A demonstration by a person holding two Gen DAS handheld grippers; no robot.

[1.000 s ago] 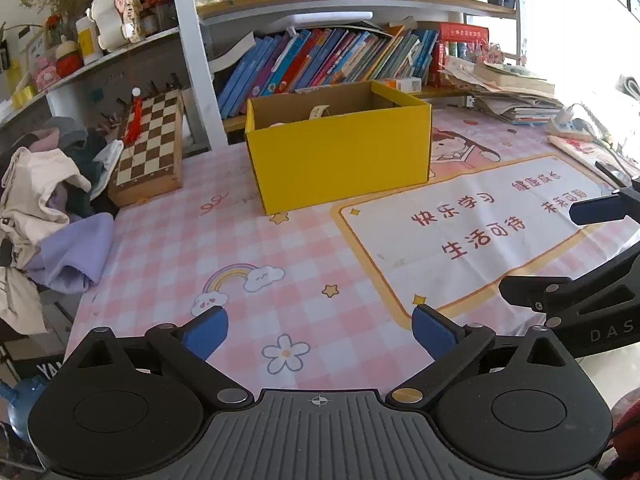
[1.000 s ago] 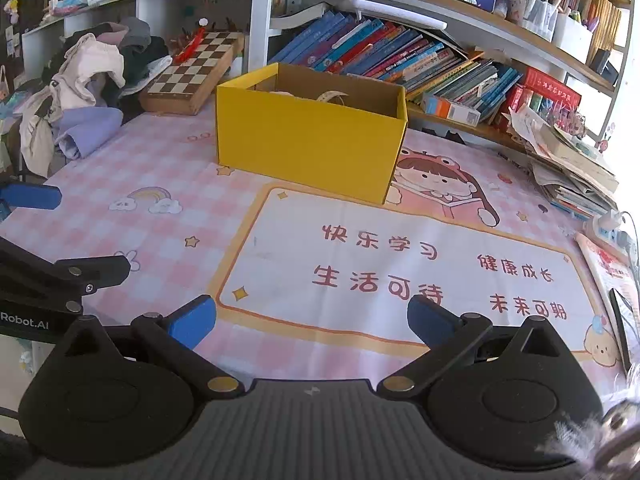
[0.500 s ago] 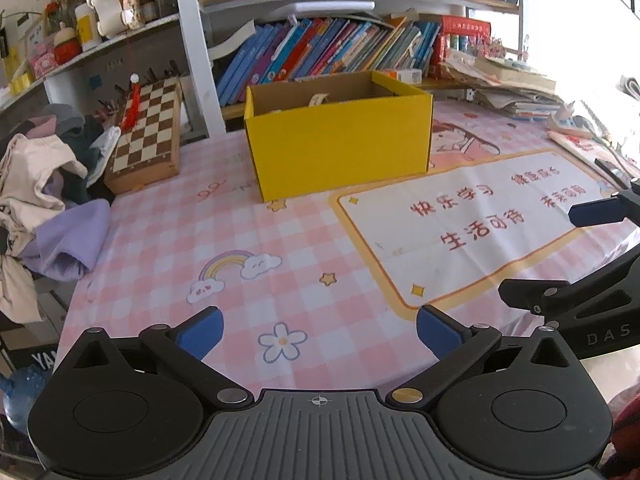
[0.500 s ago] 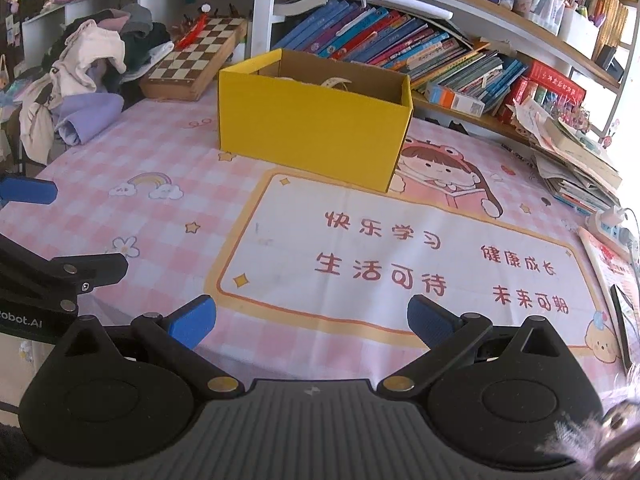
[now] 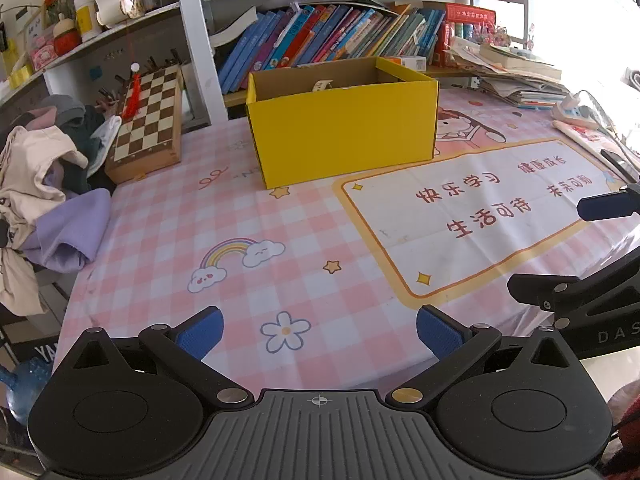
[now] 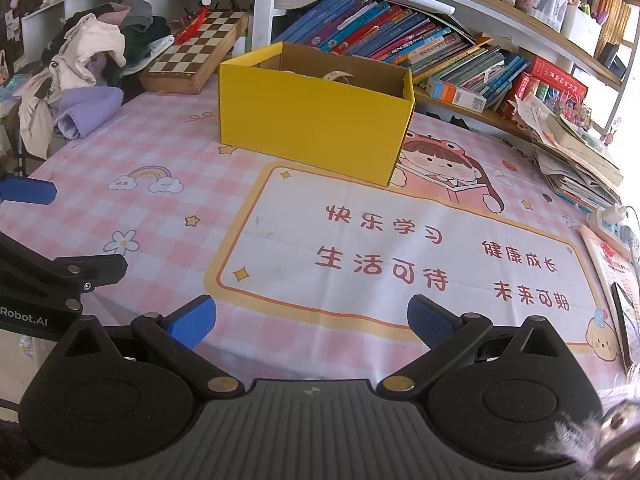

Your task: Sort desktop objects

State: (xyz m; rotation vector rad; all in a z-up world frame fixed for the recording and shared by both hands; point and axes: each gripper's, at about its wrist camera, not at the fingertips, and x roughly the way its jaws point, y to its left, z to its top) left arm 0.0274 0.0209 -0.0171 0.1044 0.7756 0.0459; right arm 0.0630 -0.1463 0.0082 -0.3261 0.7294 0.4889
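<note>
Tongs: left [image 5: 319, 332] spread, empty | right [image 6: 311, 320] spread, empty

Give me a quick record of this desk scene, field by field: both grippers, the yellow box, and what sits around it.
left gripper: open, empty, above the tablecloth
right gripper: open, empty, above the tablecloth
yellow box: open top, upright on the pink checked tablecloth; contents mostly hidden
chessboard: left of the box, tilted
clothes pile: at the table's left edge
books: on the shelf behind the box
</note>
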